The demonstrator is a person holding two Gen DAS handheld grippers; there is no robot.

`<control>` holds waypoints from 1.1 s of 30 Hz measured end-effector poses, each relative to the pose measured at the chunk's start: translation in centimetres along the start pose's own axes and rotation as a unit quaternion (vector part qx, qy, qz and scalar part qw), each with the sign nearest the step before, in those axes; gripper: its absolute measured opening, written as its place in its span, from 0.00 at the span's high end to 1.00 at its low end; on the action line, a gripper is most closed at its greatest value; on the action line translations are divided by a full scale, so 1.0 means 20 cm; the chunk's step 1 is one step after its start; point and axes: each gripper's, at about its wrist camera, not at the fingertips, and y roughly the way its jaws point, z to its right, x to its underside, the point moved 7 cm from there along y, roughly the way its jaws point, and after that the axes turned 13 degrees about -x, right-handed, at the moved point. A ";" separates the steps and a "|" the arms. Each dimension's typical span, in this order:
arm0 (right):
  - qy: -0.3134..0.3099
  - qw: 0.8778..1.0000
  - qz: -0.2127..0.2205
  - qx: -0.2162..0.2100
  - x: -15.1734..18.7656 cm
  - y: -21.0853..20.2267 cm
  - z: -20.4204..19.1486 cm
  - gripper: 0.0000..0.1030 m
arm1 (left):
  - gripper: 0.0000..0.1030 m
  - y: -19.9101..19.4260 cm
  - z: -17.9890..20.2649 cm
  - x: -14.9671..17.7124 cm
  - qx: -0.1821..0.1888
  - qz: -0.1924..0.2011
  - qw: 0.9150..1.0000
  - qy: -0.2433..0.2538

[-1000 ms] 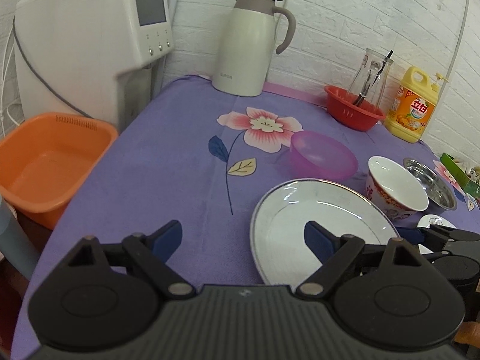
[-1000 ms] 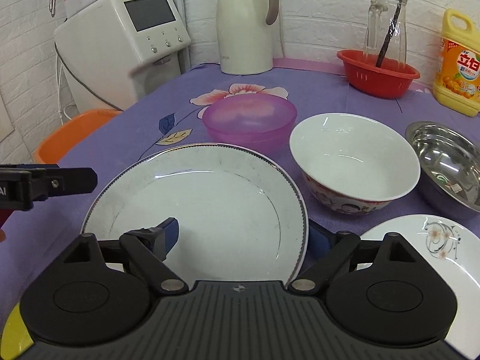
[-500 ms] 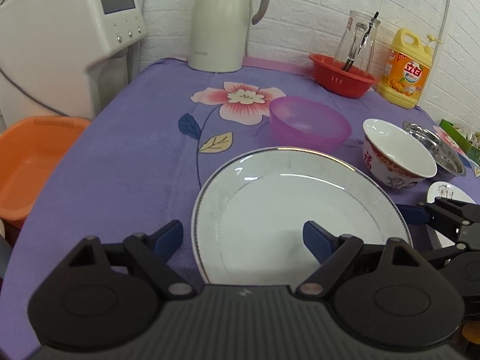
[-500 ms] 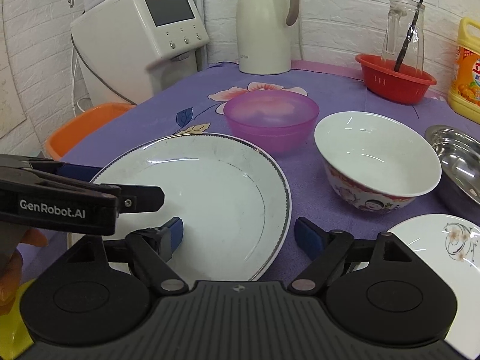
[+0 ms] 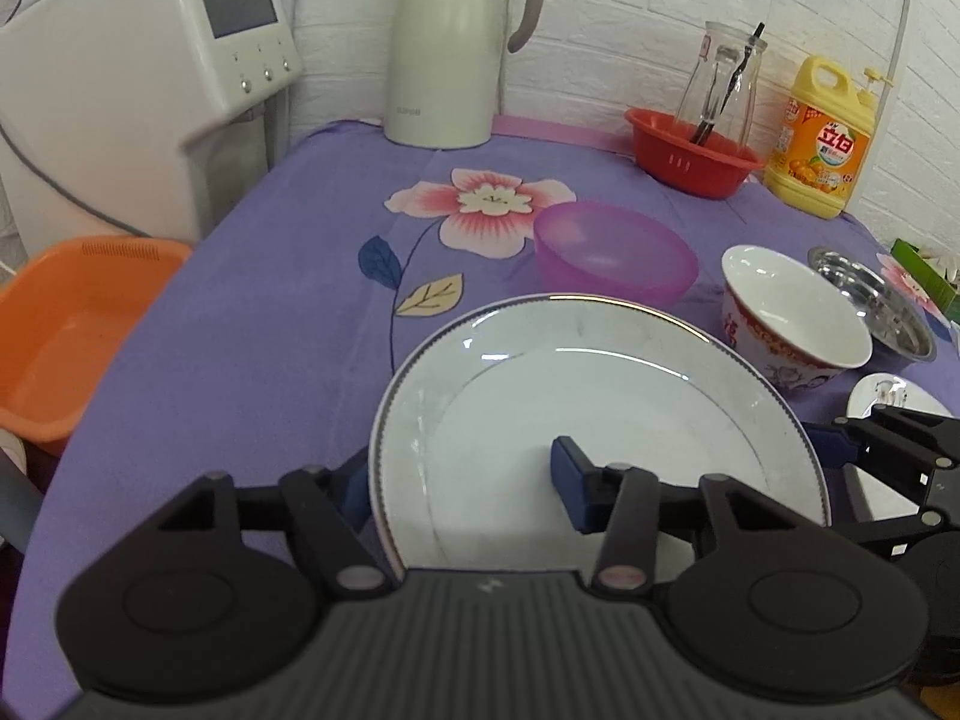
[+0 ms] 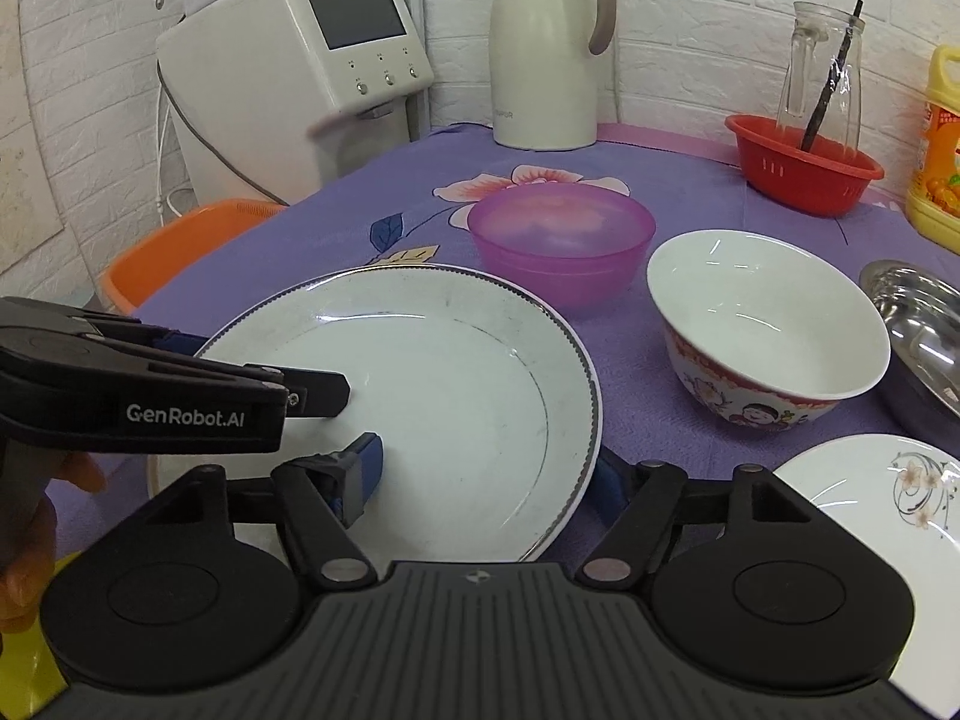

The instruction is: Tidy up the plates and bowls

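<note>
Left view: your left gripper point(image 5: 462, 483) has slid in from the cloth since a second ago; its jaws are closing astride the near-left rim of the plate point(image 5: 600, 408), pads not yet pressing. Right view: your right gripper point(image 6: 486, 474) straddles the plate's point(image 6: 420, 372) near-right rim, released, unmoved. Judgement: a two-handed lift is being set up.

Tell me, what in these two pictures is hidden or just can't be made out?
- Near edge of the large white plate: both views, covered by the gripper bodies.
- Whether the left gripper, jaws closing around the plate's rim, presses it yet: unclear in both views.
- Steel bowl and small flowered plate: cut off by the right wrist view's edge.
- Dish soap bottle label: too small to read.
- What stands in the glass jug: unclear, a dark stick.
</note>
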 end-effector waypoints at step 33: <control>0.018 0.999 0.036 0.035 0.48 -0.51 -0.45 0.00 | 0.51 -0.59 -0.01 0.58 0.000 0.032 0.999 0.006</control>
